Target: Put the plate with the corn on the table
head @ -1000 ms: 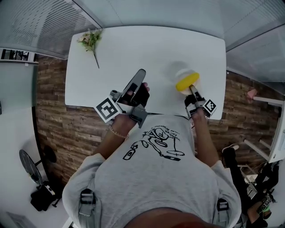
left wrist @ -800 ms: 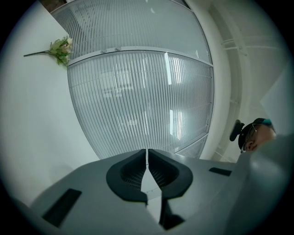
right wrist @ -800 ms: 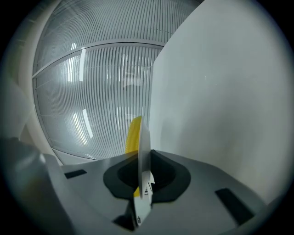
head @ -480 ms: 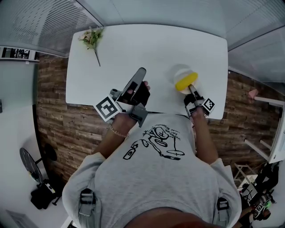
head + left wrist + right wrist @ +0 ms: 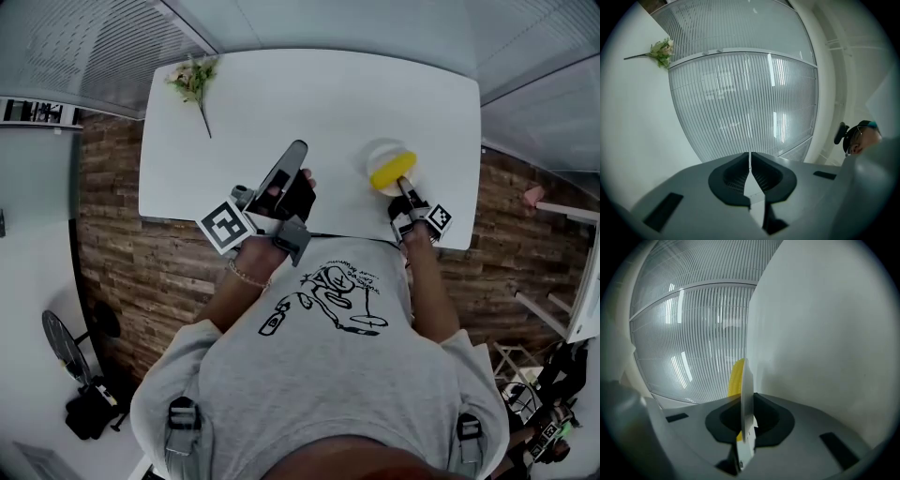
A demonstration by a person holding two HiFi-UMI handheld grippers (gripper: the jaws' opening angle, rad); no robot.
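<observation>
1. From the head we look steeply down on the whole table [image 5: 309, 103], from well above.
2. Our left gripper view, rolled sideways, sits just behind its jaws and faces along the table to the ribbed wall [image 5: 740, 93]; the flower [image 5: 661, 48] shows here and from the head.
3. Our right gripper view, rolled the other way, looks close along the plate [image 5: 746, 394] to that same wall.

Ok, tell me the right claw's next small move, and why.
Probably ease it down until the plate sits flat on the table. The right claw is shut on the plate's rim, with the corn on it, over the table; whether it touches yet I cannot tell.
</observation>
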